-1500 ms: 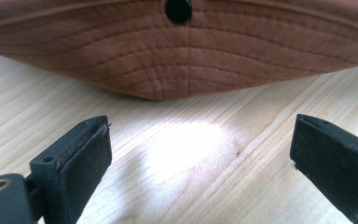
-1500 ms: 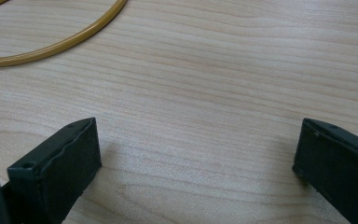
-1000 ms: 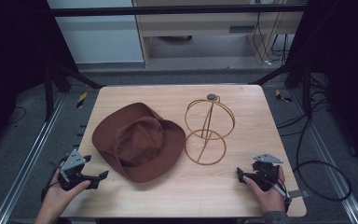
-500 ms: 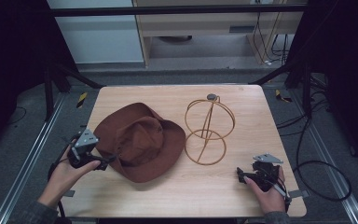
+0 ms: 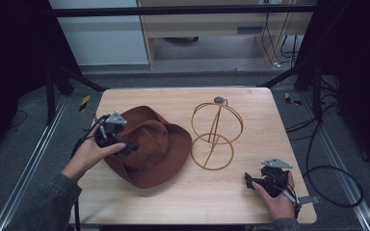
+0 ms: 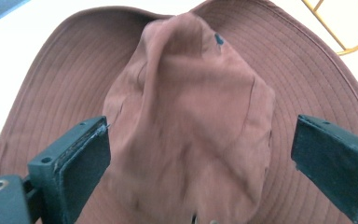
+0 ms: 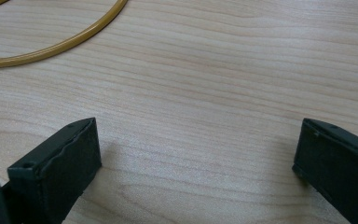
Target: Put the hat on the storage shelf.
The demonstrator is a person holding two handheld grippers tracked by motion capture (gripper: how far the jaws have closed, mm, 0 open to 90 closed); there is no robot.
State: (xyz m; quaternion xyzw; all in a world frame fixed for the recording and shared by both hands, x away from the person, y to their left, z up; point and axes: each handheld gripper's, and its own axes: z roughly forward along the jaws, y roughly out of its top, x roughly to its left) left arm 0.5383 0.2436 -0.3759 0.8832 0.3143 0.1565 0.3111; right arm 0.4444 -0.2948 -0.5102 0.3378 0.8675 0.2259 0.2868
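Hovering: left gripper (image 5: 134,146) over the crown of the brown brimmed hat (image 5: 155,148), jaws spread wide either side of it
Hat: flat on the wooden table (image 5: 250,187), left of the gold wire hat stand (image 5: 216,134)
Right gripper (image 5: 247,179): jaws apart, low over bare wood

In the left gripper view the brown hat (image 6: 186,121) is running off the frame at the left, right and near edges, so its near brim is not showing, and its crown is looking slightly blurred. The gold wire stand (image 6: 342,25) is being cut off by the far right corner there, leaving just a curved piece. In the right gripper view the stand's base ring (image 7: 60,39) is being cropped at the far left edge. In the high view the left gripper (image 5: 118,139) is covering part of the hat's left brim, and the person's sleeve (image 5: 43,204) is leaving the frame at the near edge.
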